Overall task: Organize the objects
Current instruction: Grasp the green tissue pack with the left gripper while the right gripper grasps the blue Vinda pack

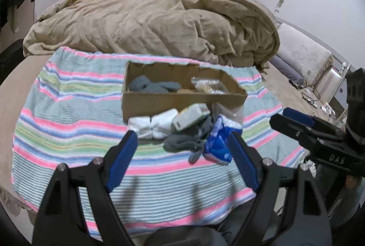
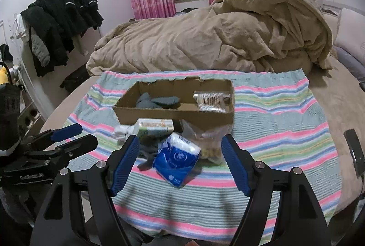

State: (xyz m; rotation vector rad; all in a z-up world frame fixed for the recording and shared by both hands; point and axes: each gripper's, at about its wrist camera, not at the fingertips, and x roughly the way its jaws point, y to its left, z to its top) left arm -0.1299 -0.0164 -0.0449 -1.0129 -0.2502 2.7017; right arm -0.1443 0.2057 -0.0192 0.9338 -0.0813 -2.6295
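On the striped cloth [image 1: 68, 132], a cardboard box [image 1: 182, 104] holds grey socks [image 1: 155, 86] and a clear bag [image 1: 209, 85]. Against its near wall lie white socks [image 1: 152, 126], a white pack [image 1: 189, 117], grey socks and a blue tissue pack [image 1: 217, 143]. The left gripper [image 1: 182, 138] gapes empty above the cloth's near edge.

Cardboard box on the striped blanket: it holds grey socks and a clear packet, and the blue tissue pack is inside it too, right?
Not quite. The cardboard box does hold grey socks and a clear packet, but the blue tissue pack lies outside, on the striped blanket in front of it, as the right wrist view shows.
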